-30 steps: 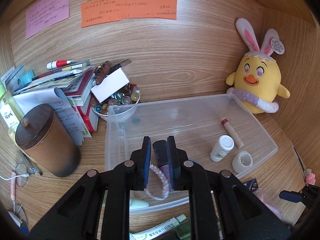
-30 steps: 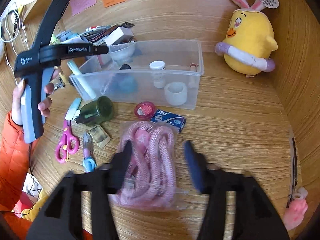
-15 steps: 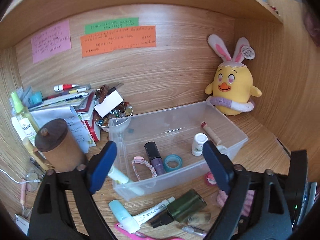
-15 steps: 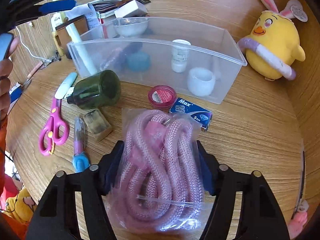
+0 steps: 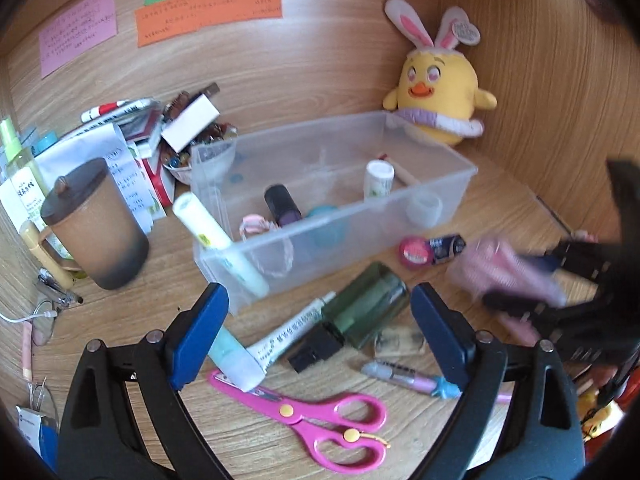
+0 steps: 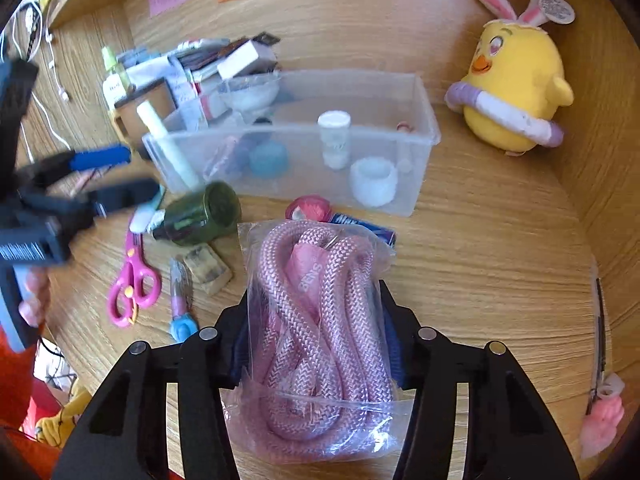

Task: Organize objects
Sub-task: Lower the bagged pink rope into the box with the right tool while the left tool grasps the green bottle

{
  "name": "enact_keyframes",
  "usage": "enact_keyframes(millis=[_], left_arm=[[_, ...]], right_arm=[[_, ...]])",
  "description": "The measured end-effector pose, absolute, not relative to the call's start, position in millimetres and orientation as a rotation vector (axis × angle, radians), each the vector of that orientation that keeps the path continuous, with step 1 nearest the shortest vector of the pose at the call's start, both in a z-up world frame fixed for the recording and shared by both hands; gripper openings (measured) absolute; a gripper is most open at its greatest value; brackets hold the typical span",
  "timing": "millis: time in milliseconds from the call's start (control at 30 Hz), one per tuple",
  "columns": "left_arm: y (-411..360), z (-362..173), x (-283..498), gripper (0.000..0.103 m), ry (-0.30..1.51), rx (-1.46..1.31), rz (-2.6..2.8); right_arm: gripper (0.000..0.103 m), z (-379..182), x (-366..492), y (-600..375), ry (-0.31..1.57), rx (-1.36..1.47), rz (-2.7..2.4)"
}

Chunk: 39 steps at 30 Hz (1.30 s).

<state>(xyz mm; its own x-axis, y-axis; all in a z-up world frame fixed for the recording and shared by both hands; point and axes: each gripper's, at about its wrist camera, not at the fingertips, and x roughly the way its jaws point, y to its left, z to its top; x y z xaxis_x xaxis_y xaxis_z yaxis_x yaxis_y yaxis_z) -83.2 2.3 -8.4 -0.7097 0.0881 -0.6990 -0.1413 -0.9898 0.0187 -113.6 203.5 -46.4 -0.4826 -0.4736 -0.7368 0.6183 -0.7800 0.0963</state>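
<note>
A clear plastic bin (image 5: 460,168) (image 6: 424,136) sits on the wooden desk with a white bottle (image 5: 377,179), a purple tube (image 5: 282,206), a bracelet and tape inside. My left gripper (image 5: 318,344) is open and empty above a dark green bottle (image 5: 366,304), a white tube (image 5: 292,330) and pink scissors (image 5: 320,424). My right gripper (image 6: 316,340) is shut on a bagged pink rope (image 6: 316,332), lifted off the desk in front of the bin; it shows blurred in the left wrist view (image 5: 504,268).
A yellow chick plush (image 5: 436,88) sits at the back right corner. A brown lidded cup (image 5: 94,224), books and a bead bowl crowd the left. A red tape roll (image 6: 308,208), blue box (image 6: 360,226), small block (image 6: 206,270) and pink pen (image 6: 180,300) lie before the bin.
My left gripper opened, dropped the purple tube in the bin, and pulled back over the clutter. My right gripper closed on the bagged pink rope and lifted it.
</note>
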Motion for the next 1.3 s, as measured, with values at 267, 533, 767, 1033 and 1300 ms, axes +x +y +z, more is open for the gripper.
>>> enact_keyframes(millis=[267,533,767,1033,1300], left_arm=[[21.8,-34.2,-104.3,0.093,0.213,-1.226,2.709],[25.7,-49.8,-116.3,0.073,0.202,-1.265,2.648],[19.1,-51.3,-115.5,0.046,0.149,-1.231,2.652],[-2.8,-43.9,-113.3,0.042,-0.031,-1.19,2.661],[-10.5,-31.9,-98.5,0.041,-0.066,-1.092,2.731]], right_arm=[[0.049,-0.5,-132.3,211.9,0.167,0.902,-2.343],[0.049,21.7,-182.4,198.3,0.133,0.883,-2.337],[0.049,12.3,-223.2,154.7,0.156,0.957,-2.259],[0.05,7.7,-218.1,93.2,0.337,0.898,-2.209],[0.05,-3.8,-224.6,68.8,0.396,0.938,-2.154]])
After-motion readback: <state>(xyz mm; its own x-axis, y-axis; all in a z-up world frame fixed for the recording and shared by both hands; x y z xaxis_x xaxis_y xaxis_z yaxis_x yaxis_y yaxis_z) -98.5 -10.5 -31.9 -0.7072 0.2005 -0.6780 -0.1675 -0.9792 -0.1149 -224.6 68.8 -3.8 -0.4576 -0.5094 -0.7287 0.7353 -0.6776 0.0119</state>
